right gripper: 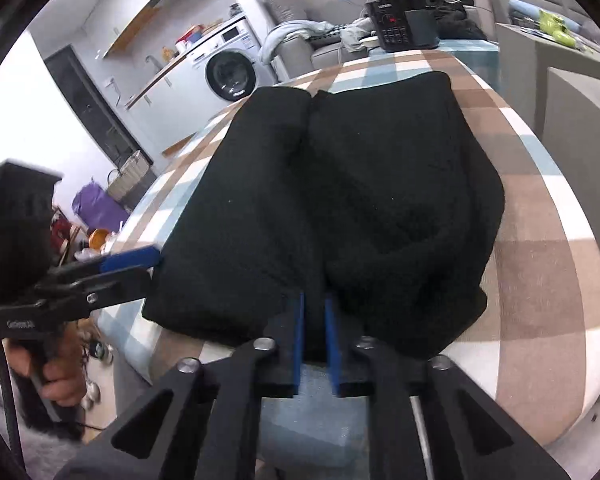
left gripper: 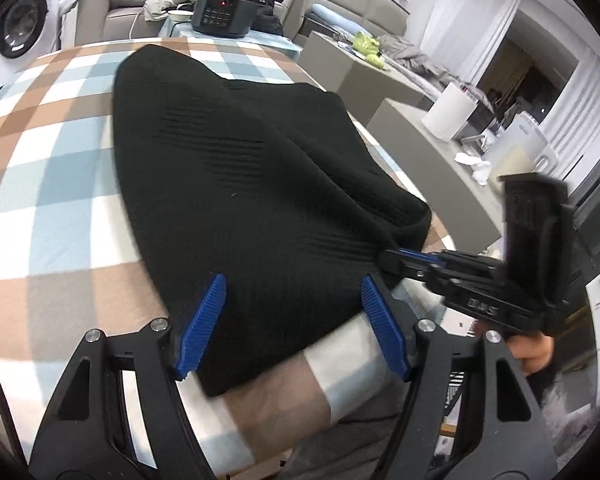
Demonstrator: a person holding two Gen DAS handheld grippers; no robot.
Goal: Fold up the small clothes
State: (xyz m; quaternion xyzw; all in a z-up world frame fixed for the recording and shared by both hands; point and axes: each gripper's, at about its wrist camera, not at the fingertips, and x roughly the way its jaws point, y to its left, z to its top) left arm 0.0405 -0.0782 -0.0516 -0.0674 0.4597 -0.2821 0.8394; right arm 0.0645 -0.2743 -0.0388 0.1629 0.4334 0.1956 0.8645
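Left wrist cam: I'm holding the left gripper (left gripper: 292, 320) open, jaws standing wide over the near end of the black knit (left gripper: 252, 184), pads not pressing it. The knit is lying folded lengthwise on the checked cloth (left gripper: 48, 184) covering the desk. The right gripper (left gripper: 396, 260) is coming in from the right w/ its tips at the knit's near right edge, a hand (left gripper: 534, 354) on its handle. A cooker (left gripper: 224, 8) is sitting at the far end.

Right wrist cam: the right gripper (right gripper: 315, 320) is pinching shut on the knit's (right gripper: 340, 200) near hem, fabric between the blue pads. The left gripper (right gripper: 140, 264) is hovering at the knit's left edge, its jaws apart. A washer (right gripper: 230, 72) is standing beyond the desk.
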